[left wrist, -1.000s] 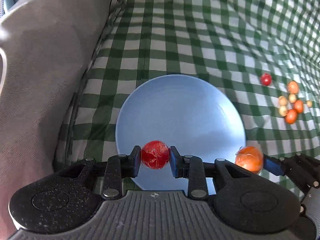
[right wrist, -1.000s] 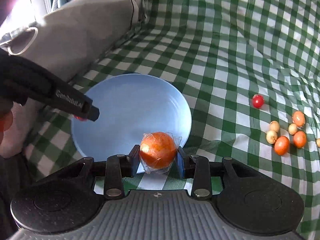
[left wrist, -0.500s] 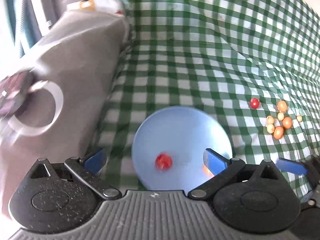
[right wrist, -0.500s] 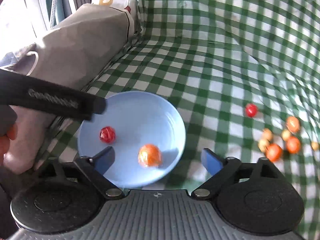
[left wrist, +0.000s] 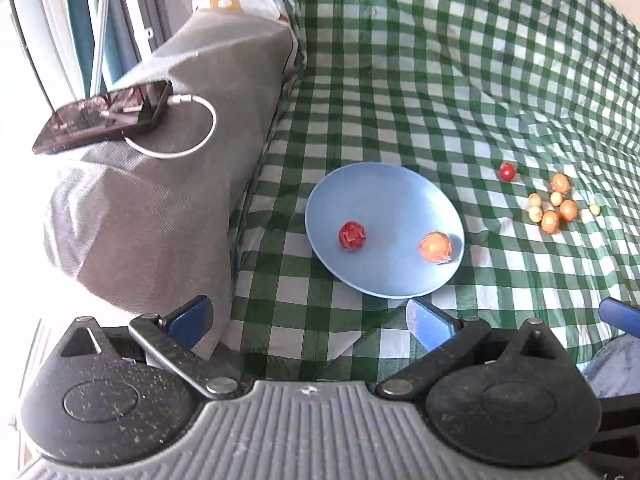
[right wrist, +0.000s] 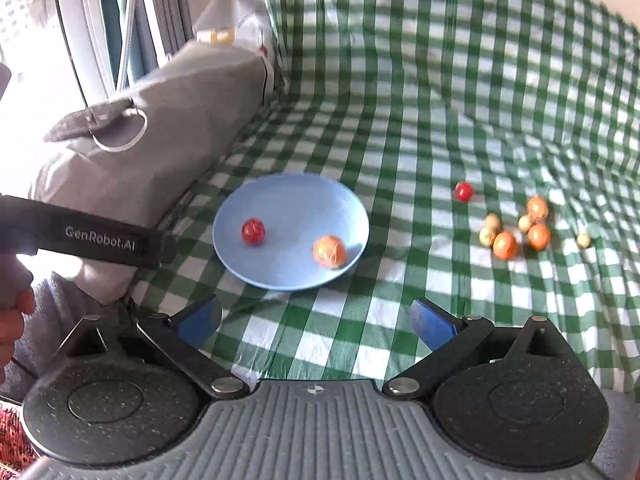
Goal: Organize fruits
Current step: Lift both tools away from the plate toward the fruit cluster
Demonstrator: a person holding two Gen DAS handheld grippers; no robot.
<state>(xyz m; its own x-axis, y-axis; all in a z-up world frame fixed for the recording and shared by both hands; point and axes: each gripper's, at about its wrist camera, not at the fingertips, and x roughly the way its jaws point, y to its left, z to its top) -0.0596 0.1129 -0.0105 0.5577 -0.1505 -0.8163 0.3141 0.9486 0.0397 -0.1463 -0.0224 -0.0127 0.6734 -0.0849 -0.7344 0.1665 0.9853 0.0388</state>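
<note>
My left tongs [left wrist: 308, 322] and right tongs [right wrist: 316, 322] gape, just released. Both fruits sit on the blue plate [left wrist: 392, 192]; only the left view shows the phone [left wrist: 104, 118] clearly.

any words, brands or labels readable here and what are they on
"GenRobot.AI": white lettering on the black side of the left gripper, seen from the right wrist view.
White bag behind the grey cushion: yellow printed patch, too blurred to read.
Nothing else carries readable text.
</note>
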